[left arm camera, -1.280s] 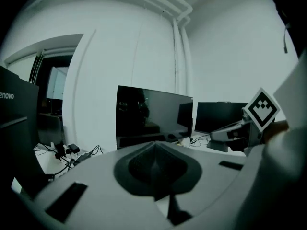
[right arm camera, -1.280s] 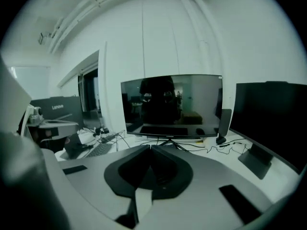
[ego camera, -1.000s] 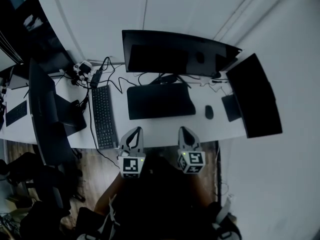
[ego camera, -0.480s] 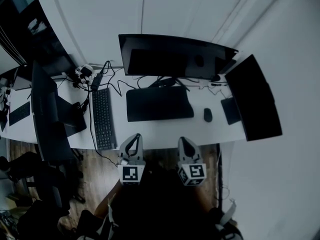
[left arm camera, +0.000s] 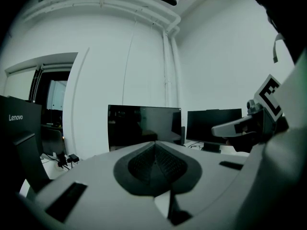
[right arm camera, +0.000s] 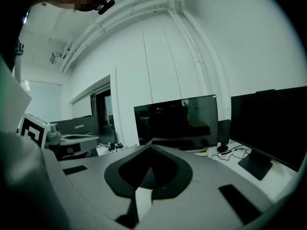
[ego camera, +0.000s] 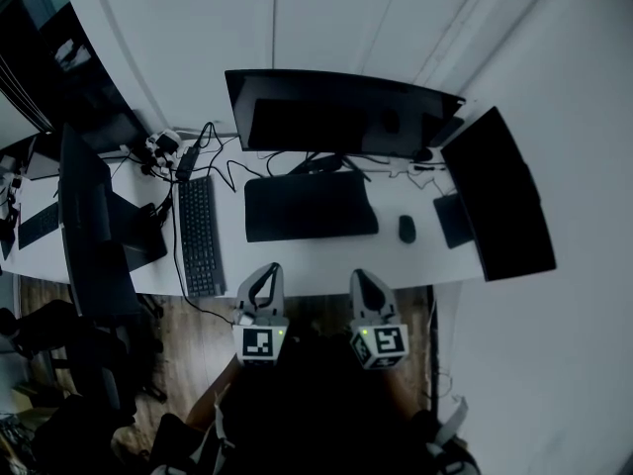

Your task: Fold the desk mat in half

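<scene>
The black desk mat lies flat on the white desk in front of the wide monitor. My left gripper and right gripper hang side by side at the desk's near edge, short of the mat. Both are shut with nothing between the jaws. In the left gripper view the left gripper points at the monitor. The right gripper in its own view faces the same monitor. The mat is hidden behind the jaws in both gripper views.
A black keyboard lies left of the mat, a mouse to its right. A second monitor stands at the right end and another at the left. Cables and a power strip lie at the back left.
The head view has shifted slightly, so the desk sits a bit lower and to the left. Both grippers have drawn back a little from the desk edge and stay shut.
</scene>
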`<state>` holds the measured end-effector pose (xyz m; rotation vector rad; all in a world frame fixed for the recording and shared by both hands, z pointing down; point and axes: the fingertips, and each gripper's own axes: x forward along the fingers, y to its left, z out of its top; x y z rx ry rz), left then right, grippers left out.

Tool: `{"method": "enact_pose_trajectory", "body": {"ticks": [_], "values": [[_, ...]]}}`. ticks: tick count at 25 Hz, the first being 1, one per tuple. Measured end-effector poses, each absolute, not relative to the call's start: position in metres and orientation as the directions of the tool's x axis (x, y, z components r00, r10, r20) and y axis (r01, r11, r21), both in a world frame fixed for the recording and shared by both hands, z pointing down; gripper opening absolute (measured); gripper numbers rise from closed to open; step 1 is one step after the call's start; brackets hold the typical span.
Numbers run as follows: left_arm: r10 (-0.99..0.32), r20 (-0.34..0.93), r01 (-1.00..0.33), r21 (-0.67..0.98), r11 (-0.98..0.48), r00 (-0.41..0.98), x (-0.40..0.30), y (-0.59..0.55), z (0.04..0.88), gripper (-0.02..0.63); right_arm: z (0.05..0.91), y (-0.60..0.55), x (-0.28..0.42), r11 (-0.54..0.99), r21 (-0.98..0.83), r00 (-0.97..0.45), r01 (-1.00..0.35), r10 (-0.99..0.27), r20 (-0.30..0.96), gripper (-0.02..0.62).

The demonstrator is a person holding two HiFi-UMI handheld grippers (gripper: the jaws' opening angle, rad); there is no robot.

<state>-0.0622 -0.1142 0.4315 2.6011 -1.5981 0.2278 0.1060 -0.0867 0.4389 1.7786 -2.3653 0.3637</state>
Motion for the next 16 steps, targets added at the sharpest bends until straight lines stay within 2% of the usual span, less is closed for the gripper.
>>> {"method": "enact_pose_trajectory", "body": {"ticks": [16], "values": [[-0.884,0.186,-0.899,0.0,-0.437,0.43,-0.0606,-0.1161,0.4343,0.008,0.4436,-0.0888,0.1056,0.271,-0.125,-0.296,-0.954,-0.913,0.279,0.006]]}}
